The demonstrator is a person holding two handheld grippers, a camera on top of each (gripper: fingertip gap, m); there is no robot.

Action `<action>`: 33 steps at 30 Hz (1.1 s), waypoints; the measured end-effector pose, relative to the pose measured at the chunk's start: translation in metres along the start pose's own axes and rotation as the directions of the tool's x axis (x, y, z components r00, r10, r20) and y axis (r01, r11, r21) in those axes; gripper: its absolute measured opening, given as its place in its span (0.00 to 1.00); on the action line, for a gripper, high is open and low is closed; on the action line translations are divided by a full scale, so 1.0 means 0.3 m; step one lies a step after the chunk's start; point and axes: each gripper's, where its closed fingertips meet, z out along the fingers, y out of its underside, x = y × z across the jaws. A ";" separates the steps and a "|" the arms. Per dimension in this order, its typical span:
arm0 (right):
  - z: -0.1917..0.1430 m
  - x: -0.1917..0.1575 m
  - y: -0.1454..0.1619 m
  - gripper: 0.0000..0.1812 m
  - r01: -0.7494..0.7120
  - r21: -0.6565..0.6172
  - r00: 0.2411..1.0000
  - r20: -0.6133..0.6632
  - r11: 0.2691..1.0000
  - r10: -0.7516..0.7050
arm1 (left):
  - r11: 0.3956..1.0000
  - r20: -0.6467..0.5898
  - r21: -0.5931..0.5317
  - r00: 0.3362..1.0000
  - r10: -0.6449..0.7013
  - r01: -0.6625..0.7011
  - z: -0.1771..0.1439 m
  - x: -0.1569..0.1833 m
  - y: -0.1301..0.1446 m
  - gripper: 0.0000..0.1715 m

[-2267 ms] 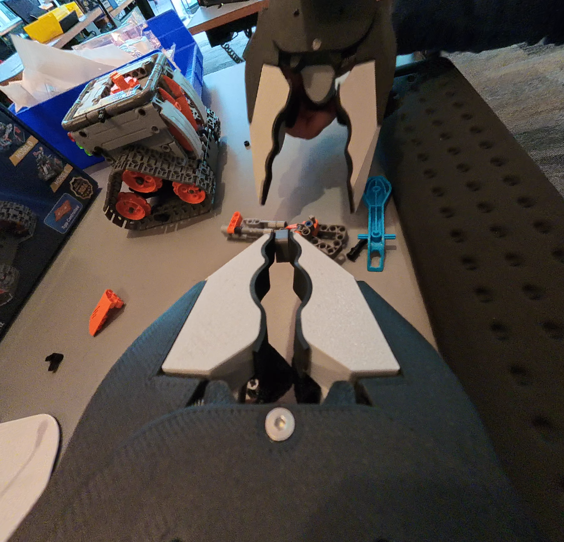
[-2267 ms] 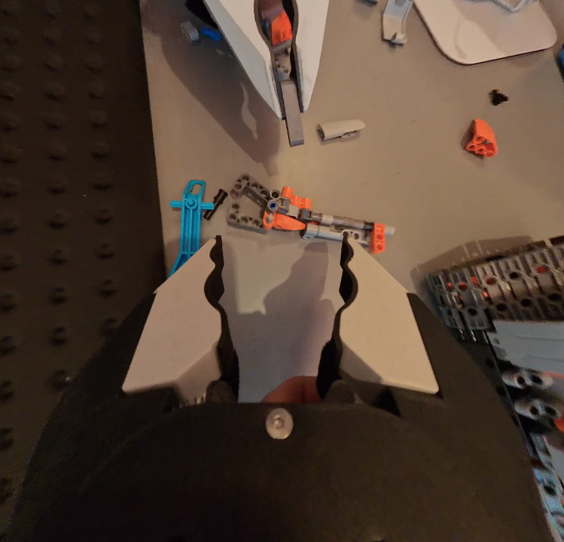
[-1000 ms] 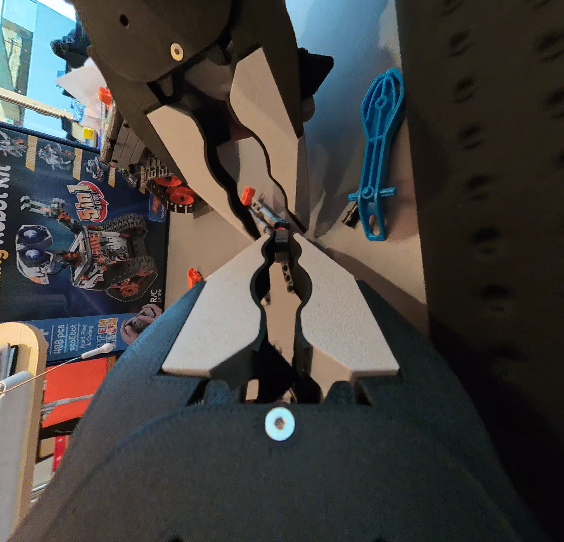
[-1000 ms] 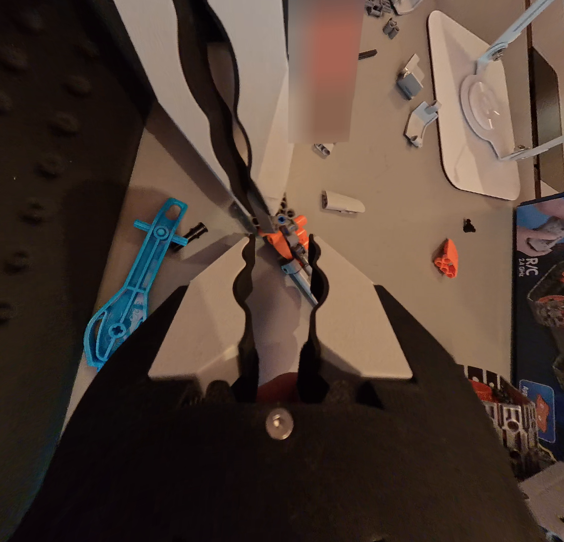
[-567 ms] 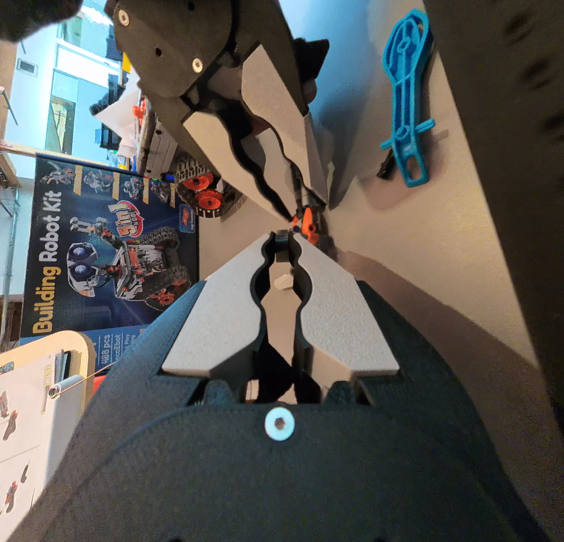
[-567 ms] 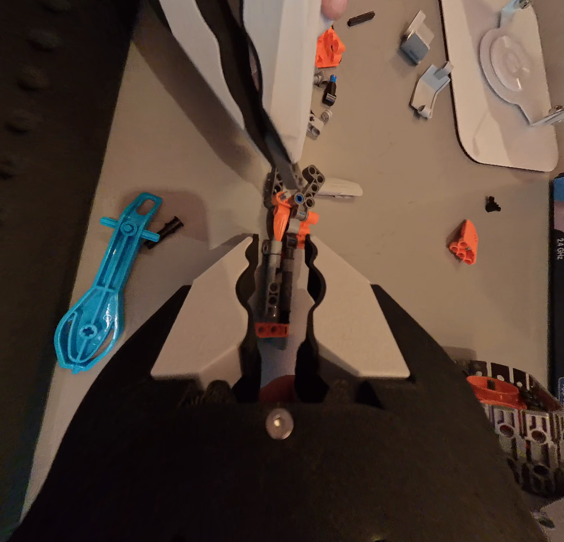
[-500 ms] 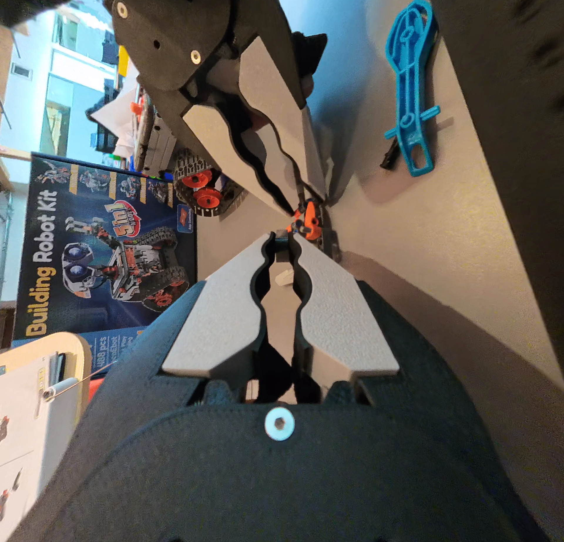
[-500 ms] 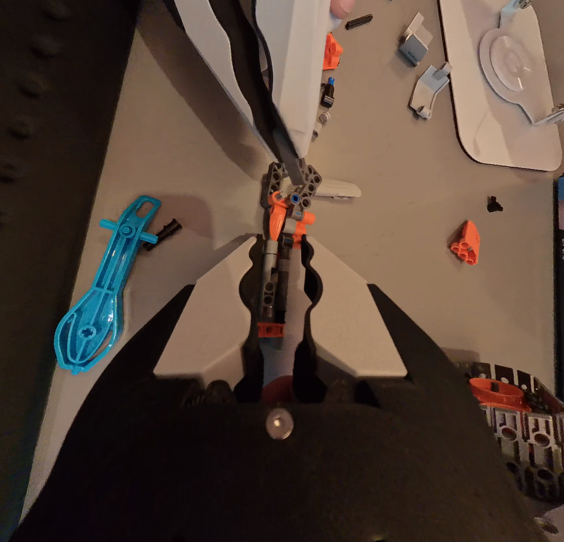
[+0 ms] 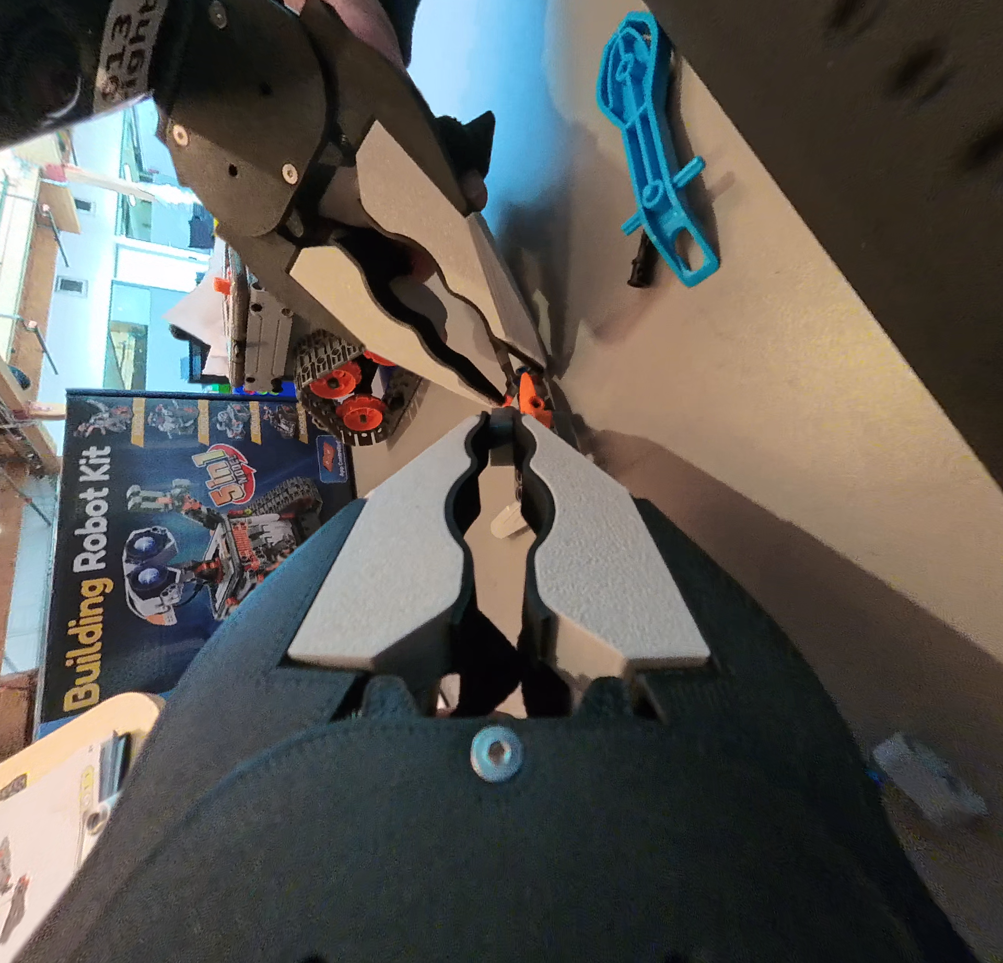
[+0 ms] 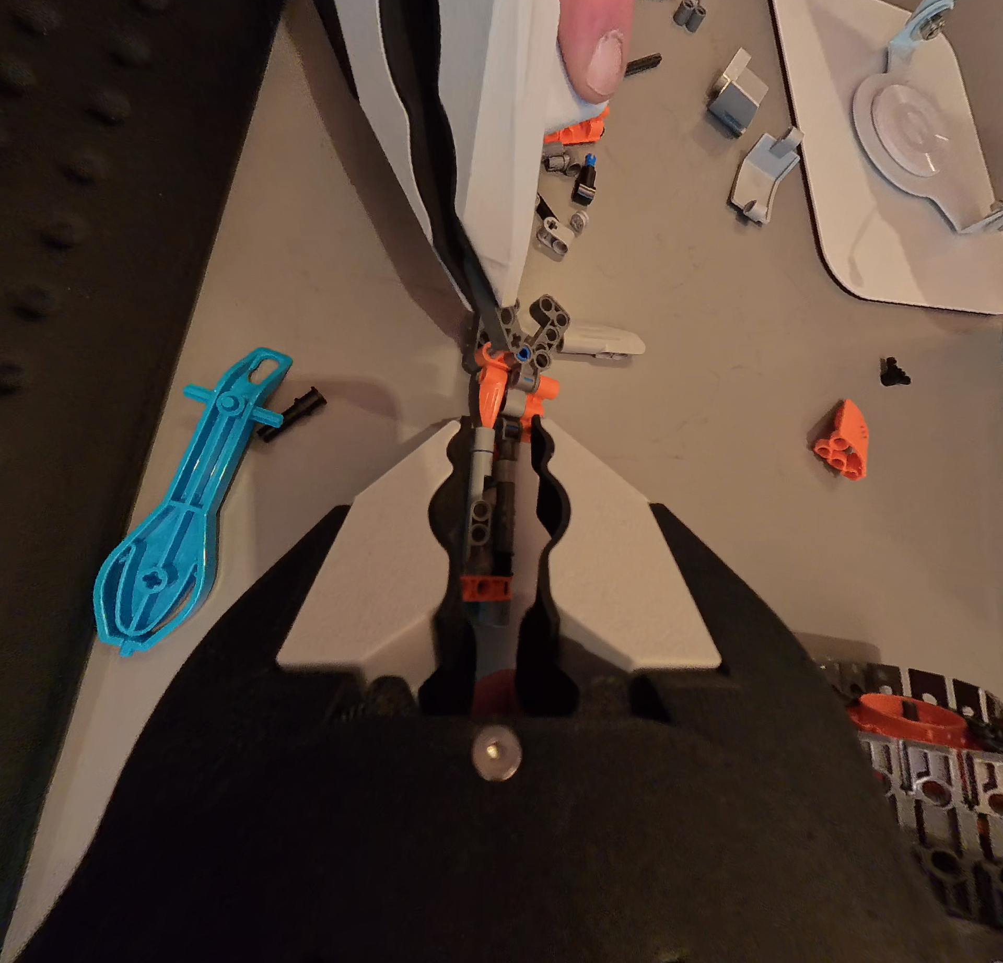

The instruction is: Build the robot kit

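The right gripper (image 10: 496, 421) is clamped on a grey-and-orange plastic brick assembly (image 10: 496, 481) above the grey tabletop (image 10: 678, 394), right of a blue plastic brick-separator tool (image 10: 184, 508), while the left gripper (image 9: 502, 421), jaws together on a dark grey beam (image 9: 500, 428), meets the assembly's far end.

Daylight from the windows (image 9: 125, 264) left of the robot-kit box (image 9: 184, 530) brightens the left wrist view, with blur at its right edge. The right wrist view is dim and warm; the blue lever (image 10: 190, 497) casts a soft shadow on the counter (image 10: 705, 530), and edges bend.
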 end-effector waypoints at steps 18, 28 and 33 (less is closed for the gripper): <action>-0.002 -0.015 -0.009 0.09 -0.004 0.067 0.999 0.053 0.998 0.000 | 0.974 0.005 0.097 0.979 0.204 -0.203 -0.001 0.034 0.004 0.04; -0.017 -0.021 -0.095 0.08 0.024 0.129 0.999 0.043 0.991 -0.030 | 0.976 0.034 0.101 0.981 0.190 -0.193 0.000 0.037 -0.008 0.04; 0.006 -0.024 -0.096 0.03 0.026 0.123 0.997 0.066 0.992 -0.034 | 0.977 0.036 0.108 0.983 0.180 -0.183 -0.001 0.037 -0.003 0.04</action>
